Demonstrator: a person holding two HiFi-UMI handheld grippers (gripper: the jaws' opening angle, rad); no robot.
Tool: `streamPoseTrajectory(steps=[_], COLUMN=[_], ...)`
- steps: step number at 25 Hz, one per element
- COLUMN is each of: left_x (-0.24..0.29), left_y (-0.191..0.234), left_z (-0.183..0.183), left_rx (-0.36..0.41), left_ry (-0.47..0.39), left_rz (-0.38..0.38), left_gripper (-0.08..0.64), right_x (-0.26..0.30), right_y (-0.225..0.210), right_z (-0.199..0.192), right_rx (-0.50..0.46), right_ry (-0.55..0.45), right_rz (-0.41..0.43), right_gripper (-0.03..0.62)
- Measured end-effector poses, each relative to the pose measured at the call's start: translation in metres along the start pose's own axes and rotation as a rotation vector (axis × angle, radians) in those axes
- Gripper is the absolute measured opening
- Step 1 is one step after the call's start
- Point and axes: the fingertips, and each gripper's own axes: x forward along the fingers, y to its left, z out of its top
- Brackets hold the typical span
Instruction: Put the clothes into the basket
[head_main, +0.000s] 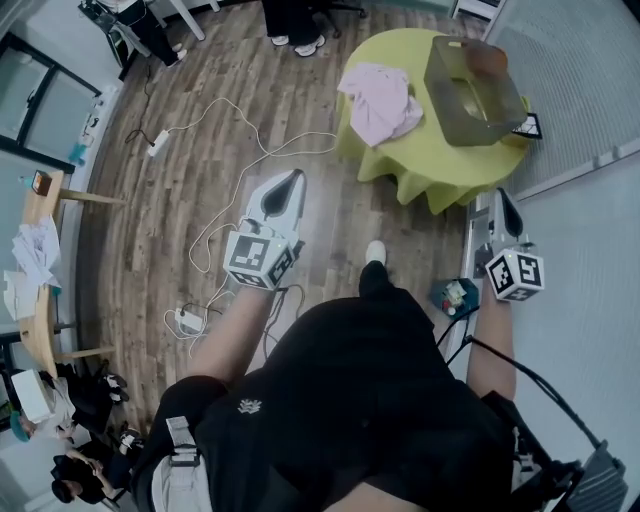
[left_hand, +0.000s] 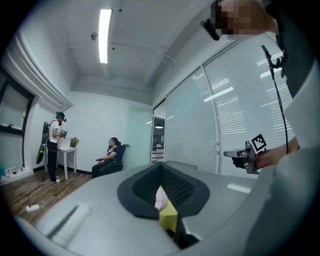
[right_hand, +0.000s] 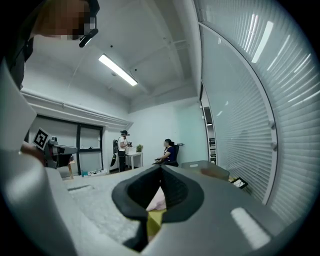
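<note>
A round counter (head_main: 440, 172) draped in yellow-green cloth stood at the far right on the wooden floor (head_main: 200, 190). On it lay pink clothes (head_main: 380, 100) at the left, a translucent basket (head_main: 472, 95) just right of them, and a marker card (head_main: 528, 127) at the right edge.

You hold your left gripper (head_main: 295, 182) out in front on your extended left forearm (head_main: 235, 335). It points level and ahead, its jaws closed tip to tip with nothing clamped between them. Your right gripper (head_main: 503, 196) sits out to the other side on your right forearm (head_main: 495, 345), also level and roughly parallel, with its jaws together and empty. The two grippers are well apart.
</note>
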Motion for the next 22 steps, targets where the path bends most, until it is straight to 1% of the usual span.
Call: streamPoseTrajectory(steps=[4, 9, 13, 18, 22], left_x=[0.058, 0.12, 0.161, 0.206, 0.224], left_y=[0.01, 0.017, 0.022, 0.015, 0.016], left_z=[0.003, 0.009, 0.014, 0.015, 0.009], left_rx=[0.002, 0.004, 0.003, 0.024, 0.045], left_ry=[0.013, 0.008, 0.007, 0.006, 0.032], left_rz=[0.023, 0.051, 0.081, 0.082, 0.086], left_gripper=[0.006, 0.006, 0.006, 0.006, 0.006], right_x=[0.052, 0.111, 0.153, 0.196, 0.226], right_y=[-0.03, -0.061, -0.063, -0.059, -0.058], right_z=[0.007, 0.001, 0.004, 0.006, 0.007], right_rx=[0.006, 0.023, 0.014, 0.014, 0.018], right_ry=[-0.005, 0.01, 0.015, 0.011, 0.003], right_rz=[0.025, 0.074, 0.146, 0.237, 0.275], right_gripper=[0.0, -0.002, 0.0, -0.001, -0.001])
